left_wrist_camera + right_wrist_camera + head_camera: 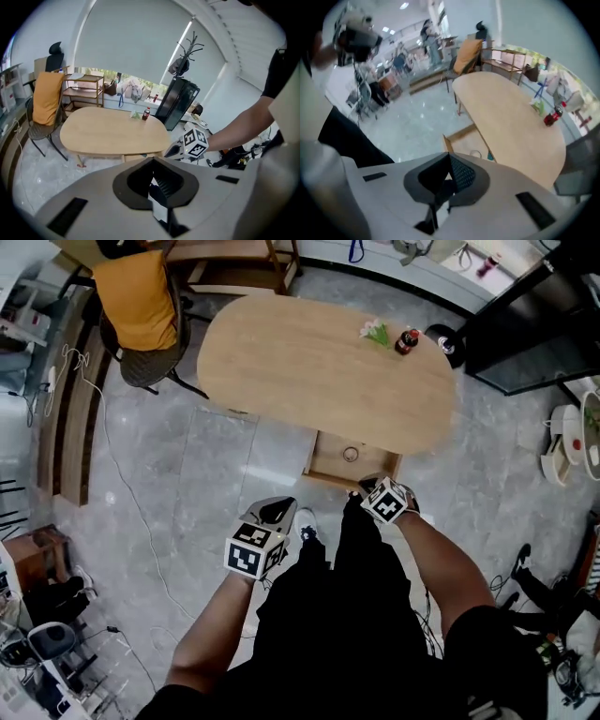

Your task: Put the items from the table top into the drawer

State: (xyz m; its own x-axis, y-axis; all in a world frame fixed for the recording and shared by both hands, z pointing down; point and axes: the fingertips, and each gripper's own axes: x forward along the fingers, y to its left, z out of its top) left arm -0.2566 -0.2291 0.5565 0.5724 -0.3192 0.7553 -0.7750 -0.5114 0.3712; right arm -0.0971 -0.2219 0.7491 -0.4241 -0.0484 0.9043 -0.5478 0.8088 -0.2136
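An oval wooden table (309, 381) bears a small red bottle with a dark cap (407, 340) and a green-and-white item (376, 331) at its far right end. Under the table's near edge a wooden drawer (330, 465) stands pulled out, with a small ring-shaped thing (350, 454) in it. My left gripper (278, 510) hangs over the floor in front of the table, jaws together, nothing in them. My right gripper (364, 486) is just short of the drawer's near edge, shut and holding nothing. The bottle (555, 116) and the drawer (468, 136) also show in the right gripper view.
A chair draped with an orange cloth (141, 306) stands at the table's left end. A black cabinet (534, 324) is at the far right, a coat stand (187, 51) behind it. A cable (122, 474) runs over the grey floor. Low wooden shelves (84, 89) line the far wall.
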